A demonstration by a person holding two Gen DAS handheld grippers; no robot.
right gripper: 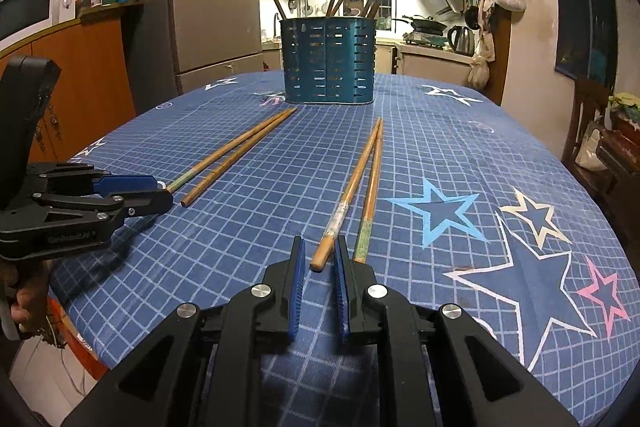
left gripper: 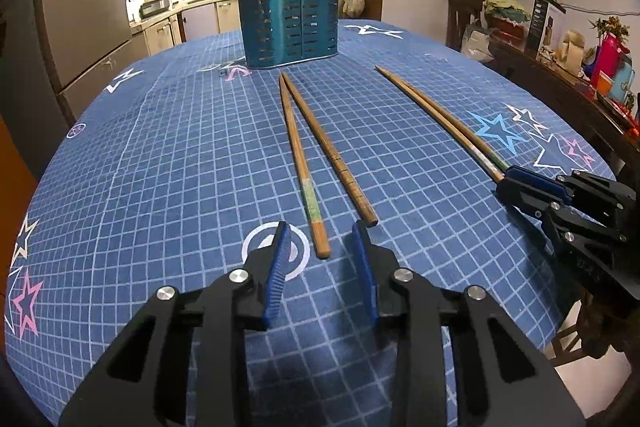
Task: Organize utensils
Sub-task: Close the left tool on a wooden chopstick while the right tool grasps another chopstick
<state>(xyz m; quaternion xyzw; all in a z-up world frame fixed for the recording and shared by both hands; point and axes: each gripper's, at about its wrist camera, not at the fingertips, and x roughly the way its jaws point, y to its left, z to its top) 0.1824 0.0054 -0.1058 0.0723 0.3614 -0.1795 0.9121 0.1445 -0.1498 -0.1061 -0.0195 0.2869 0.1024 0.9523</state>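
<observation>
1. Four long brown wooden chopsticks lie flat on the table as two pairs, their thin tips pointing toward the holder at the far end.
2. The left pair of chopsticks [left gripper: 316, 163] forms a narrow V: tips touching near the holder, thick ends spread apart toward the near edge. One stick has a greenish band near its thick end.
3. The right pair of chopsticks [right gripper: 352, 195] lies well apart from the left pair, also nearly joined at the tips and slightly parted at the thick ends.
4. The teal slotted metal utensil holder [left gripper: 288, 19] stands upright at the far side of the table, with several dark wooden utensils leaning out of its top.
5. The left gripper [left gripper: 322, 247], black with blue ribbed pads, sits low over the cloth with its jaws parted; the thick ends of the left pair lie just ahead of and between the pads, which do not press on them.
6. The right gripper [right gripper: 320, 259] has its jaws narrowly parted; the thick end of one right-pair chopstick sits between the fingertips, but I cannot tell whether the pads pinch it.
7. All rests on a blue grid-patterned tablecloth with printed stars [left gripper: 160, 155].
8. A hand [right gripper: 28, 299] holds the left gripper's handle.
</observation>
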